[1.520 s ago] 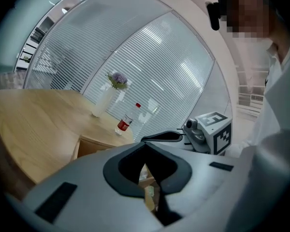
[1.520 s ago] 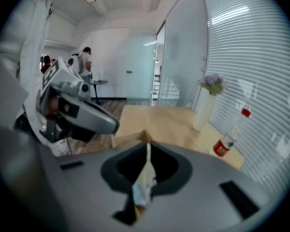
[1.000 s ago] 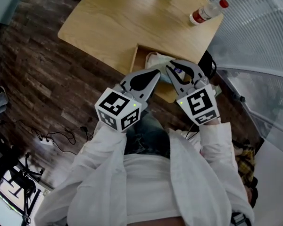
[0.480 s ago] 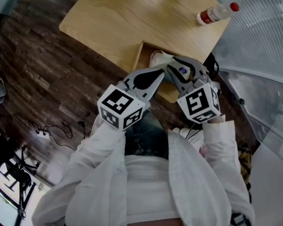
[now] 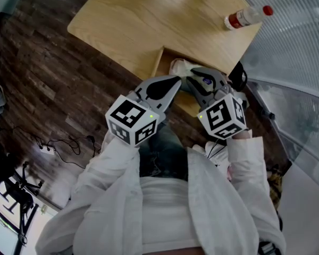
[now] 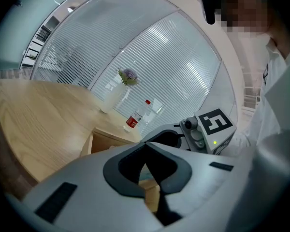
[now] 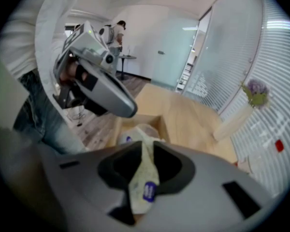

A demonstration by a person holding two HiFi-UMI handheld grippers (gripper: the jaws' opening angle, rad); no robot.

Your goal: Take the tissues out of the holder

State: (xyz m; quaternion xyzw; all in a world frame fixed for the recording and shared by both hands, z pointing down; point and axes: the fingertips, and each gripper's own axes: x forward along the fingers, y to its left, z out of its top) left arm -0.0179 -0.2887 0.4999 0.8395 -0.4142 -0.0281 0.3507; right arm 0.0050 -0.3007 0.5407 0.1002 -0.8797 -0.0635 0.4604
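Observation:
A wooden tissue holder (image 5: 158, 64) sits at the near edge of the light wooden table (image 5: 138, 20). A white tissue pack (image 5: 179, 66) with a blue sticker pokes up out of it. My right gripper (image 5: 191, 81) is shut on the tissue pack (image 7: 144, 175), which is pinched between its jaws above the holder (image 7: 157, 121). My left gripper (image 5: 175, 81) hangs just left of it with the jaws shut and nothing between them (image 6: 146, 161). The holder (image 6: 106, 140) lies beyond its tips, and the right gripper (image 6: 203, 132) shows beside it.
A clear bottle with a red cap (image 5: 247, 17) lies at the table's far right corner. A pale vase with purple flowers (image 7: 251, 98) stands at the far edge. Dark wood floor with cables (image 5: 64, 142) lies to the left, a ribbed glass wall (image 5: 297, 41) to the right.
Both grippers have stayed almost still over the holder. The right one has kept its hold on the tissue pack, and the head view has shifted slightly.

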